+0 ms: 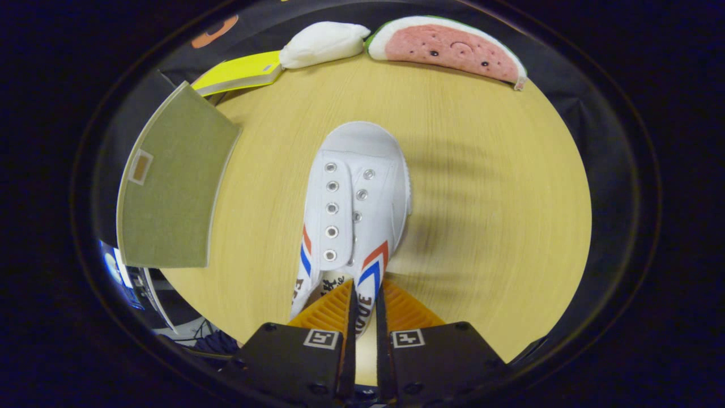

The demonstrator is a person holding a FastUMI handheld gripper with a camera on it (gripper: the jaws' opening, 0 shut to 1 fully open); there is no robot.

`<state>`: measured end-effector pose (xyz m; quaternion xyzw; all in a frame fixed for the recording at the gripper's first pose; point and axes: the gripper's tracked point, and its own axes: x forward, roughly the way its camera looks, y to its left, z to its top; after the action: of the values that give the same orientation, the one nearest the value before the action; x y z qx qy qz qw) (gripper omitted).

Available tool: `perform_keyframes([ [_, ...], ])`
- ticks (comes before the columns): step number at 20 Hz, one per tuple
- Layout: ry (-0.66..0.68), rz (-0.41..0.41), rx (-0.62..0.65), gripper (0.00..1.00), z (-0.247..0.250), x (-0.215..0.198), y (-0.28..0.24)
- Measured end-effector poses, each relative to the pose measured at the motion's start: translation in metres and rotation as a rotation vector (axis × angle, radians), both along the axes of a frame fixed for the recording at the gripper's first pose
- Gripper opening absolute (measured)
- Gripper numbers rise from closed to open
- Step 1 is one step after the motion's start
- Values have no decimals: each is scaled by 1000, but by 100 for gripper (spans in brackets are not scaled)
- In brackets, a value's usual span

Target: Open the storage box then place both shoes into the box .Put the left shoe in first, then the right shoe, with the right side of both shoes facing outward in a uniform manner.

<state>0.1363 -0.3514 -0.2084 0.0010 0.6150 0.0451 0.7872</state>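
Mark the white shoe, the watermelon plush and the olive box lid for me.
white shoe [354, 187]: gripper view, on the eyelet panel, held in the tool [363, 306].
watermelon plush [447, 48]: gripper view, on its pink face, beyond the shoe.
olive box lid [175, 187]: gripper view, on its flat surface.

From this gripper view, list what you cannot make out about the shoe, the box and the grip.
- White shoe: its heel is hidden behind the gripper fingers, which pinch its side wall; left or right shoe is unclear.
- Olive panel: probably the storage box's lid or wall; the inside is out of sight.
- Second shoe: whereabouts unknown.
- Yellow book: partly covered by the white plush.
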Motion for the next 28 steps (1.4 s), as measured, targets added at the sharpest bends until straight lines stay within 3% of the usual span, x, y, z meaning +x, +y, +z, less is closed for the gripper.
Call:
perform_keyframes([
  [3, -18, -60, 55, 6, 1, 1, 0],
  [8, -11, -97, 181, 6, 15, -4, 12],
  [15, -108, -43, 238, 6, 41, 5, 10],
  [20, -186, -28, 279, 6, 33, 6, 6],
  [28, -262, -88, 301, 5, 27, 6, 9],
])
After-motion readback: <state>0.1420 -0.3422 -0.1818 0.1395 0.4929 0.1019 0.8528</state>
